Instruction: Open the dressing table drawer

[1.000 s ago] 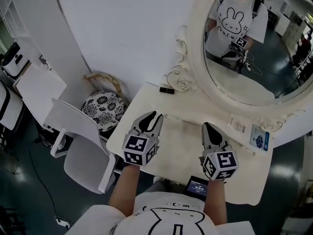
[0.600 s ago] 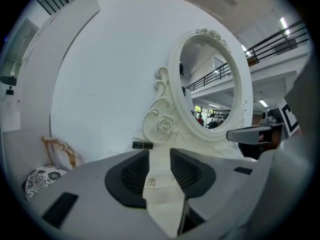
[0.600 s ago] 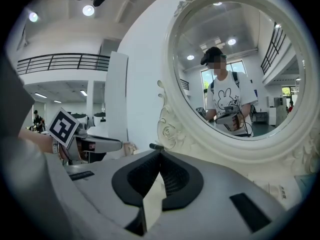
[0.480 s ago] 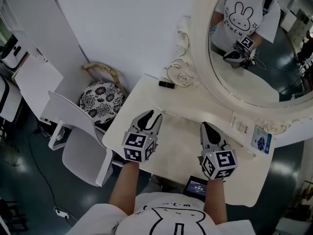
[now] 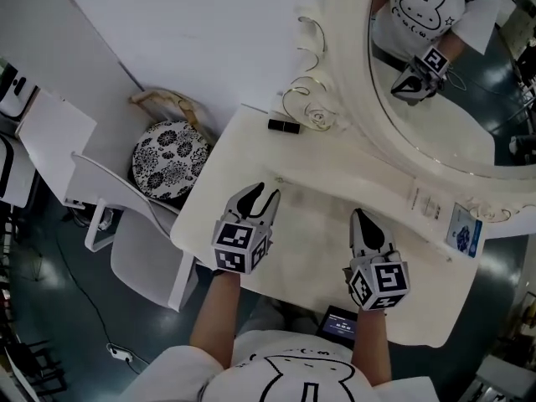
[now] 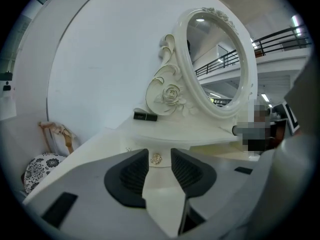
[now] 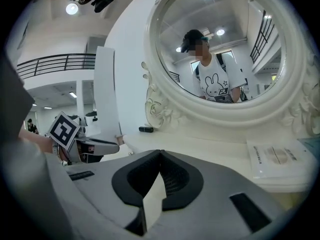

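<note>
- as both sink toward the cream dressing table (image 5: 230,174), left gripper (image 5: 266,191) jaws are opening, empty.
- small gold drawer knob (image 6: 156,158) at twelve o'clock between them, untouched: grab lined up.
- right gripper (image 5: 360,216) pinched together, empty.

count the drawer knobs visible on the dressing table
1: a small gold knob on the front of the dressing table, just under its top edge, in the left gripper view. More may be hidden along that front.

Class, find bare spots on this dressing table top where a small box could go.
Free: the middle and left of the top, from the tube forward to its edge. Crowded: back right by the mirror, with leaflet and card.
</note>
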